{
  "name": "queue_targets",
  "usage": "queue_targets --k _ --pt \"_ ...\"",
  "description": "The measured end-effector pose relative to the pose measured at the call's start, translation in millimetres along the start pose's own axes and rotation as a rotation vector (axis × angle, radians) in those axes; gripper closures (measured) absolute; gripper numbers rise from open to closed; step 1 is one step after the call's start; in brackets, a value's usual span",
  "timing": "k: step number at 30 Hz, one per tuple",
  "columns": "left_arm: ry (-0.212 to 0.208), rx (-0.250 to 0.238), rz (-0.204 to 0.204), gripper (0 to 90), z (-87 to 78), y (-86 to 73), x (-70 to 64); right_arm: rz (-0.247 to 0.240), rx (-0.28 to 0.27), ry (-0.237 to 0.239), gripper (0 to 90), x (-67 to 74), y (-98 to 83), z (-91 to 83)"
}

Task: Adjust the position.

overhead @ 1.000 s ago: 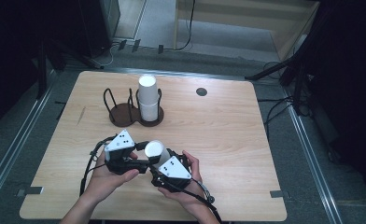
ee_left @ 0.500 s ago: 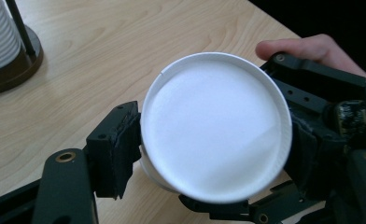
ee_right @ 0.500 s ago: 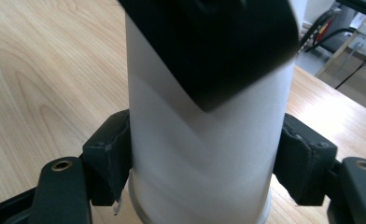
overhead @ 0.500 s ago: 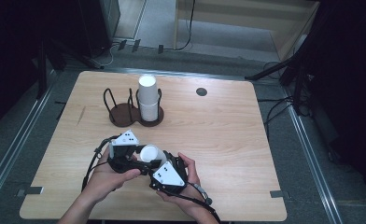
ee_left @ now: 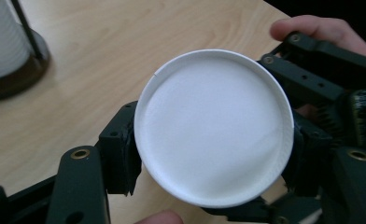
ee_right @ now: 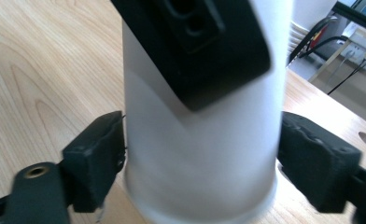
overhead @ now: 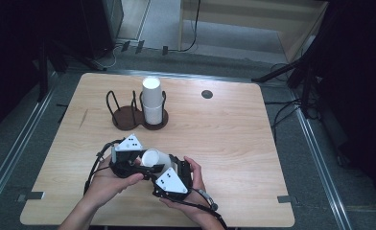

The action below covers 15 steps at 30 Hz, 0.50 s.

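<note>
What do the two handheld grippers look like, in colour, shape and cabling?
Both the left gripper and the right gripper are black, each topped with a grey three-cornered plate. Black cables trail from them. The jaws are blocky black pads on arms with brass-coloured rivets. The forearms are bare, without sleeves.

A light wooden table with rounded corners stands on a grey floor. Metal rails flank it at 3 and 9 o'clock. At 12 o'clock black cables trail beside pale wooden furniture; darkness surrounds.
</note>
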<state>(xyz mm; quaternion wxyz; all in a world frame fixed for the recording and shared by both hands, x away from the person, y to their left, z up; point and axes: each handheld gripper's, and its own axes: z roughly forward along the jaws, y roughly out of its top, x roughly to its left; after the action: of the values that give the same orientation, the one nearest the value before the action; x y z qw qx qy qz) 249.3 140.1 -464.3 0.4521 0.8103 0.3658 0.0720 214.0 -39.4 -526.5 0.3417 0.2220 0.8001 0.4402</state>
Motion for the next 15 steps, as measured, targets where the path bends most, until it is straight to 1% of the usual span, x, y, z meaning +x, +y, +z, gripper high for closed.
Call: queue_targets --k 2,4,5,7,8,9,10,12,15 --pt "0.007 -0.028 -0.006 34.2 -2.7 0.3 1.8 0.020 0.003 0.004 13.6 -2.1 0.2 -0.4" --pt "0.034 -0.056 -0.011 34.2 -4.4 0.5 3.1 0.031 0.000 -0.005 13.2 -3.9 0.5 -1.4" --pt "0.034 -0.056 -0.011 34.2 -4.4 0.5 3.1 0.031 0.000 -0.005 13.2 -3.9 0.5 -1.4" --pt "0.093 -0.090 -0.033 34.1 -7.1 1.3 5.4 0.054 -0.009 -0.007 13.1 -7.2 1.9 -3.5" --pt "0.093 -0.090 -0.033 34.1 -7.1 1.3 5.4 0.057 -0.013 -0.010 13.1 -7.8 2.4 -4.0" --pt "0.114 -0.115 -0.047 33.9 -8.9 0.9 8.1 0.060 -0.016 -0.012 13.1 -8.1 2.7 -4.4" --pt "0.115 -0.129 -0.055 33.8 -9.7 0.3 9.4 0.063 -0.018 -0.015 13.0 -8.4 3.0 -4.7" --pt "0.115 -0.155 -0.055 33.5 -10.3 -1.0 11.5 0.070 -0.019 -0.022 13.0 -9.8 3.7 -5.4" --pt "0.124 -0.169 -0.049 33.3 -10.4 -1.9 12.1 0.084 -0.024 -0.027 13.0 -12.0 4.3 -6.1"
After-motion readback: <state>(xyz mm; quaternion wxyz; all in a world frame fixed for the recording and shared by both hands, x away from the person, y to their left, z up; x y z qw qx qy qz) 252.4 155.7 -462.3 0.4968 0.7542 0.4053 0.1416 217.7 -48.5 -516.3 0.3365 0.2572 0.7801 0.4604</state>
